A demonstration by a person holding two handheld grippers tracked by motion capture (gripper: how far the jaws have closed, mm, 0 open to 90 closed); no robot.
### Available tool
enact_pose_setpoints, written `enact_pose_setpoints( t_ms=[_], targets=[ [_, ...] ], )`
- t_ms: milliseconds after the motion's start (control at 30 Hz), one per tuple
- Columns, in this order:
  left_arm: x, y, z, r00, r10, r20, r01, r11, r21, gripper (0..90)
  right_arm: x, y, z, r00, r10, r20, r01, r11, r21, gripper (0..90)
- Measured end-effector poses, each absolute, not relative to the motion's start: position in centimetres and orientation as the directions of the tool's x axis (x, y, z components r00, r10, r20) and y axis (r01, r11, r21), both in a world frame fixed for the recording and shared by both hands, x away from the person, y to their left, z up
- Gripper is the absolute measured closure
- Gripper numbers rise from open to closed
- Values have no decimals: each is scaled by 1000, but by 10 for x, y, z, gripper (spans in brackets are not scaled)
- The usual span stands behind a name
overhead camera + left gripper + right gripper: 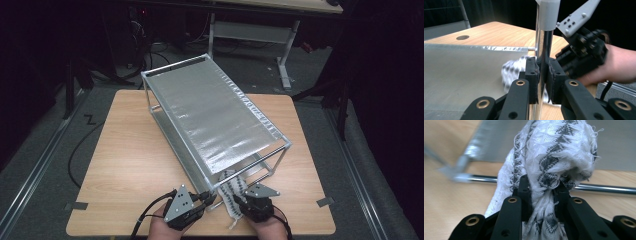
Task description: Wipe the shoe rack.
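Left claw [543, 75] pinches the rack's corner post [544, 52], steadying it. Right claw [541, 195] clamps the patterned cloth [554, 152] at the rack's [215, 115] 6 o'clock end, low on the tabletop [125, 165]. Cloth gripped; still not laid on a shelf.

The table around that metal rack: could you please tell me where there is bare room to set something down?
Bare wood lies left of the rack on the table and along its right edge. The near edge is crowded by both claws and the cloth.
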State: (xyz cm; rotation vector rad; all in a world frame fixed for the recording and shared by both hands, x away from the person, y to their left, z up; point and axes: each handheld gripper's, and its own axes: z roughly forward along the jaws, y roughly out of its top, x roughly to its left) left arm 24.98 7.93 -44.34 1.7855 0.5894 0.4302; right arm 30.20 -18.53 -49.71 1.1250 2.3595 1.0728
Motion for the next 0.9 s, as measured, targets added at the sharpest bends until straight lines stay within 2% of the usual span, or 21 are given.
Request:
enact_pose_setpoints(
  t_ms=[533, 633, 900],
  targets=[
    [243, 85, -443, 793, 610, -1, 176, -227, 958, 809, 344, -252, -496, -418, 909, -1, 603, 278, 748, 749],
    [243, 84, -443, 792, 611, -3, 177, -225, 958, 807, 348, -254, -496, -411, 911, -25, 597, 290, 748, 754],
    [244, 83, -443, 797, 604, -3, 174, -225, 959, 809, 347, -248, -495, -392, 920, 4, 620, 261, 740, 752]
  ],
)
